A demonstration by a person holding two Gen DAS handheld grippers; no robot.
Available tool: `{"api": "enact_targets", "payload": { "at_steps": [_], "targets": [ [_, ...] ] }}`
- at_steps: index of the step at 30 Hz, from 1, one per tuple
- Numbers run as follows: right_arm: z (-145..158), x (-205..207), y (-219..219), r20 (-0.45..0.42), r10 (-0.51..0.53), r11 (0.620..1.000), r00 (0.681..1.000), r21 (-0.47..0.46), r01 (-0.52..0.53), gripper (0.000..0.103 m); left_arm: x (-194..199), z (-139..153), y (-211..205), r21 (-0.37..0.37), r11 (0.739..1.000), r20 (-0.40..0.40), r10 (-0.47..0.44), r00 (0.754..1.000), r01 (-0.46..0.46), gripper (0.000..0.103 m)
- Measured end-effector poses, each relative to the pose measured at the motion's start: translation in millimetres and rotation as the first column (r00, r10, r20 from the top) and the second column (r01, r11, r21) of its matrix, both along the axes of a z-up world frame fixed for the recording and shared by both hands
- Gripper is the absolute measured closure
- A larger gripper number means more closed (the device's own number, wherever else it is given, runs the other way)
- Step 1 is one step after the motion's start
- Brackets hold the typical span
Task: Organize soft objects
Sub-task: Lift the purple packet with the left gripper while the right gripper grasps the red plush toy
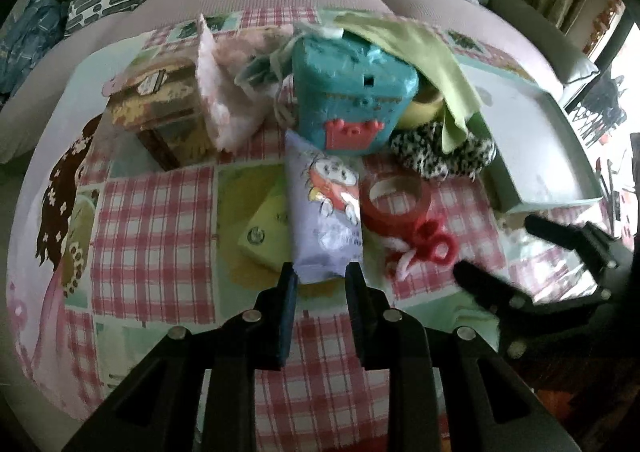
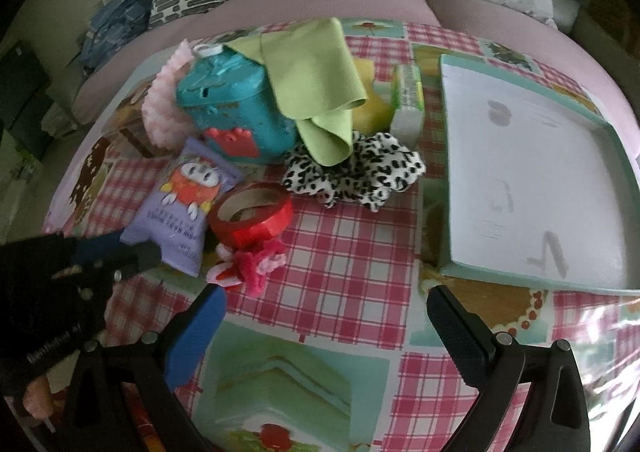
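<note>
Reaching for the purple soft pack (image 1: 324, 208) with your left gripper (image 1: 322, 276).
Its tongs sit a little apart around the pack's near end, not clamped. Squeeze next. Your right gripper (image 2: 326, 306) is wide apart, near the tray (image 2: 448, 188) on the right.

Green cloth (image 2: 316, 80) hides yellow sponge (image 2: 370, 100); tray (image 2: 592, 284) cropped.
</note>
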State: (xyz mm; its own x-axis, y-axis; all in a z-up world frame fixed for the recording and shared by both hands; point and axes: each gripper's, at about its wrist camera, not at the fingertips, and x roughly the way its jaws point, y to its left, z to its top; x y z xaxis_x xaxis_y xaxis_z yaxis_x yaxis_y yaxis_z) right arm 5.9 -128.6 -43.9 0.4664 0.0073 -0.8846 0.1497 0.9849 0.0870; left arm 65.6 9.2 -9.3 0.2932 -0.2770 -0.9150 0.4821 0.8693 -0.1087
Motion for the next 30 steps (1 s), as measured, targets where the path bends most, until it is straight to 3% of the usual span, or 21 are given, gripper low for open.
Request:
{"api": "enact_targets", "payload": {
  "at_steps": [8,13,16,18,26,28,30],
  "targets": [
    [-7.6,10.3,20.2,-0.013,0.087,0.996,0.996,-0.035,-0.088,0.002,17.6,-5.0,8.4,-0.091,0.996,-0.044,0.014,0.999,-0.018,0.078],
    [-13.8,20.5,35.3,-0.028,0.135,0.989,0.990,-0.051,-0.136,0.010,23.5,-3.2,18.3,-0.152,0.987,-0.063,0.037,0.997,-0.047,0.078],
    [-16.1,26.1,43.1,-0.034,0.153,0.986,0.988,-0.059,-0.155,0.013,29.2,-2.8,21.5,-0.177,0.982,-0.085,0.051,0.995,-0.065,0.072],
    [-18.0,30.2,47.4,-0.038,0.163,0.984,0.986,-0.063,-0.166,0.014,34.4,-3.9,23.8,-0.187,0.979,-0.098,0.059,0.993,-0.077,0.068],
    [-25.3,38.6,55.3,-0.042,0.181,0.981,0.983,-0.057,-0.183,0.023,42.3,-13.8,23.0,-0.198,0.975,-0.116,0.081,0.990,-0.103,0.068],
    [-26.4,39.3,56.3,-0.041,0.185,0.981,0.982,-0.046,-0.187,0.035,41.6,-13.7,22.0,-0.189,0.977,-0.106,0.081,0.991,-0.100,0.069],
    [-28.9,40.8,58.5,-0.038,0.185,0.981,0.982,-0.052,-0.187,0.042,40.0,-15.9,19.1,-0.176,0.980,-0.093,0.077,0.993,-0.093,0.073]
  ]
}}
